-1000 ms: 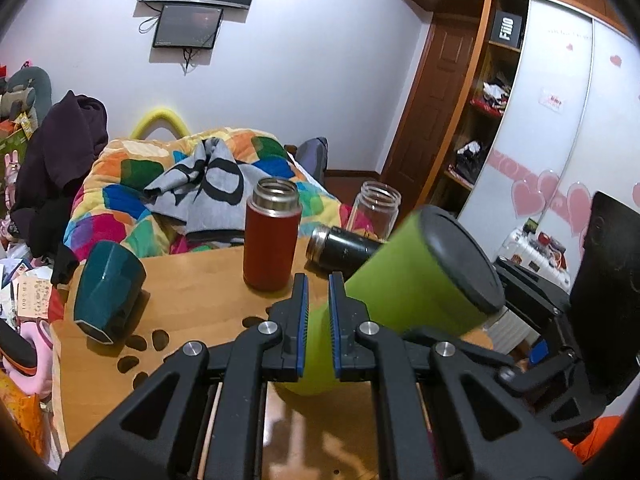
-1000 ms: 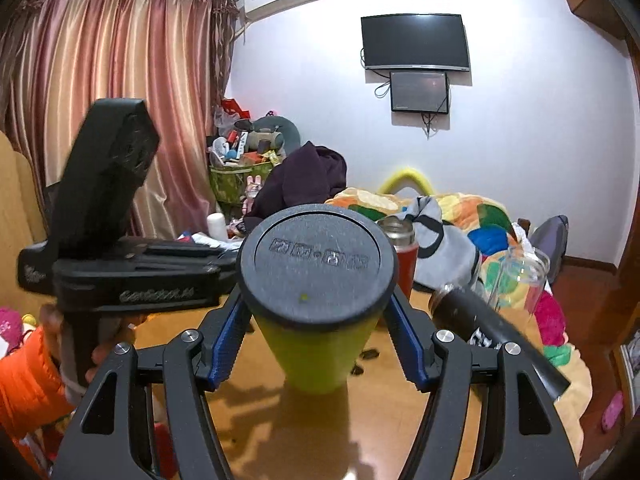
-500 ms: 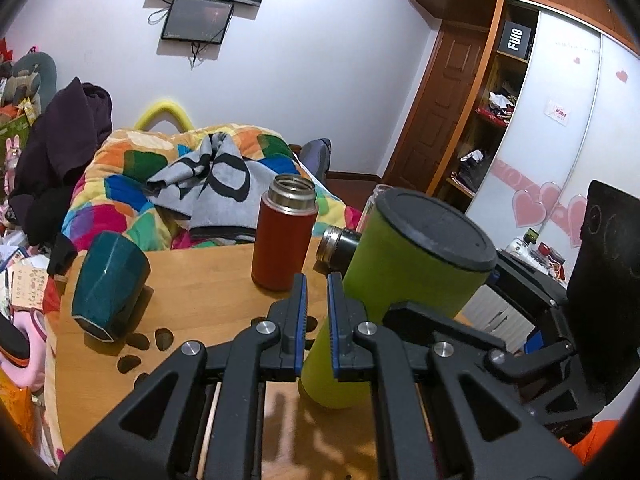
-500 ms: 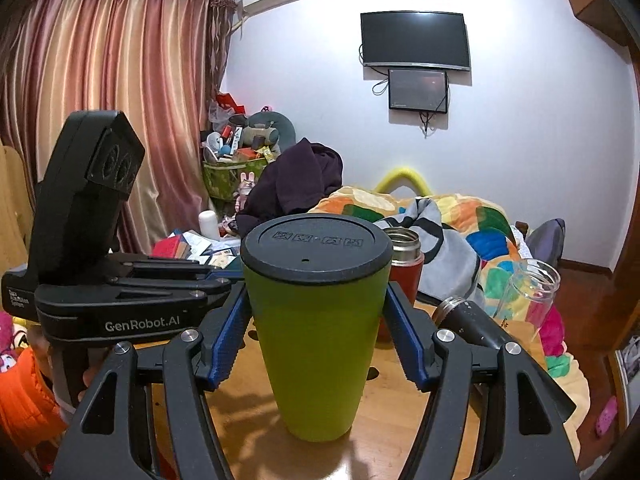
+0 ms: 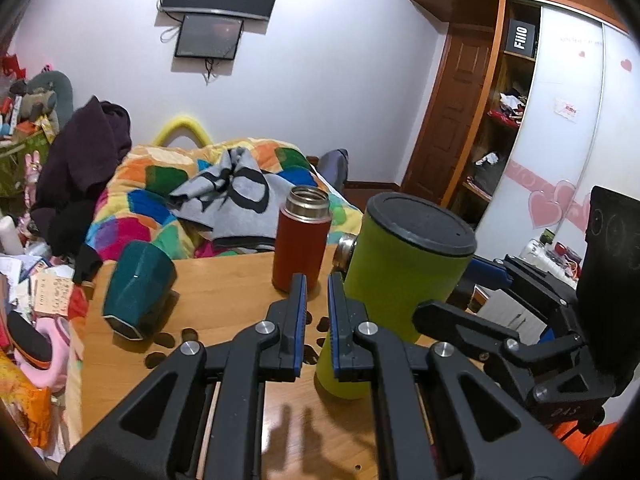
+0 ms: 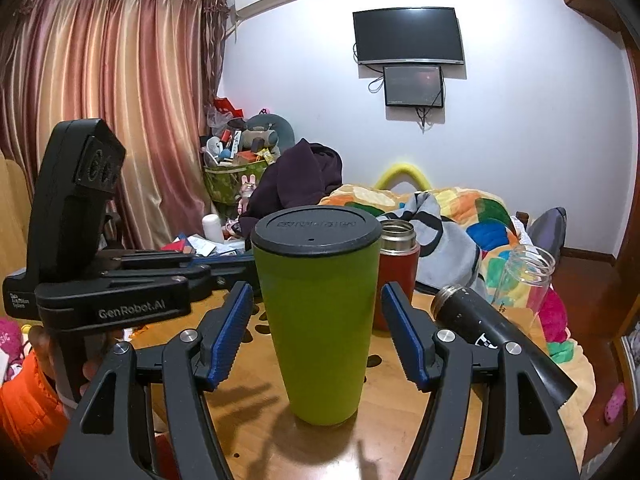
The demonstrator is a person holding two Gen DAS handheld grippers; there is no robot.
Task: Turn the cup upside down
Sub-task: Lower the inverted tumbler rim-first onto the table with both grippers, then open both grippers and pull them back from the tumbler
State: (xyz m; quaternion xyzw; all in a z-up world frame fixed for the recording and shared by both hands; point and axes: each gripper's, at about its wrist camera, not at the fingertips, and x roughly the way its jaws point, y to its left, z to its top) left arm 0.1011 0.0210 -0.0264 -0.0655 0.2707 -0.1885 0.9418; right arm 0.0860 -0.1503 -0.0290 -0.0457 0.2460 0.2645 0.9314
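A lime-green cup (image 6: 320, 320) with a black lidded end on top stands upright on the wooden table (image 6: 384, 440). My right gripper (image 6: 316, 332) is open, its blue pads either side of the cup with gaps on both sides. In the left wrist view the green cup (image 5: 400, 276) stands just right of my left gripper (image 5: 317, 316), whose jaws are nearly together and hold nothing. The right gripper's body (image 5: 520, 320) shows beyond the cup.
A red flask (image 5: 300, 244) stands behind the cup, a black flask (image 6: 484, 328) lies on its side to the right, a clear jar (image 6: 524, 280) stands near the far edge. A teal mug (image 5: 136, 288) lies tipped at left. A bed with a colourful quilt (image 5: 180, 200) lies beyond.
The green cup went from tilted in the right gripper to standing upright on the table. The right gripper's jaws opened and let go of it. The left gripper stayed shut.
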